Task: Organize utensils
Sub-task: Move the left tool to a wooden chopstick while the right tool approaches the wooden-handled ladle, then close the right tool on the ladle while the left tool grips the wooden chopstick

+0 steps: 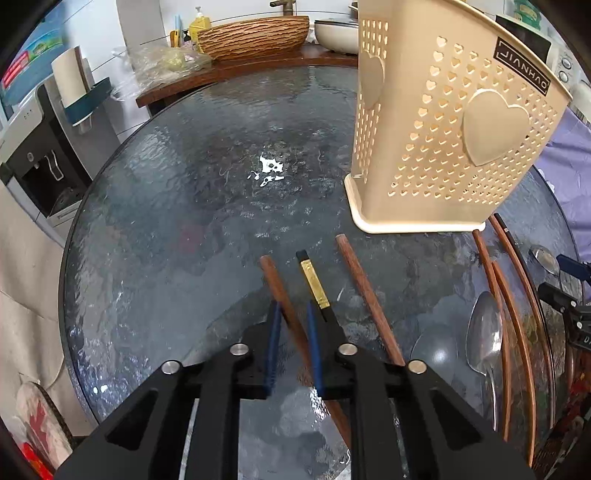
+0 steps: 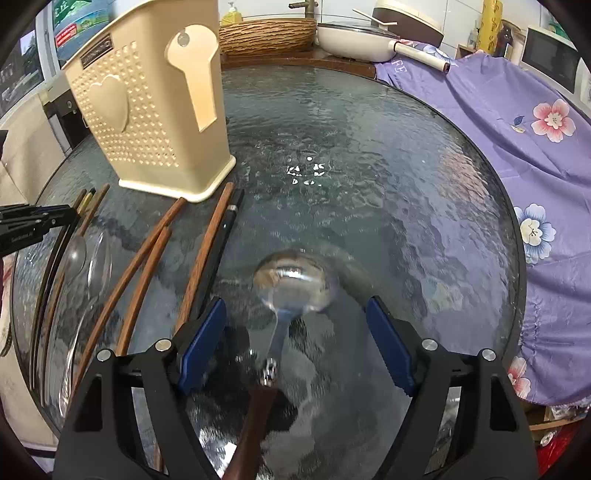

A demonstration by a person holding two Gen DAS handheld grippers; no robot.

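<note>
The utensil holder (image 1: 443,122) stands upper right on the table (image 1: 184,184). Chopsticks (image 1: 364,291) lie below it, a spoon (image 1: 484,339) at lower right.

Round glass counter (image 1: 184,221). Behind it: woven basket (image 1: 255,35), soap bottle (image 1: 199,24), white pan (image 2: 354,38). Floral purple cloth (image 2: 517,122) along one edge. Water dispenser (image 1: 44,162) beside the counter.
</note>
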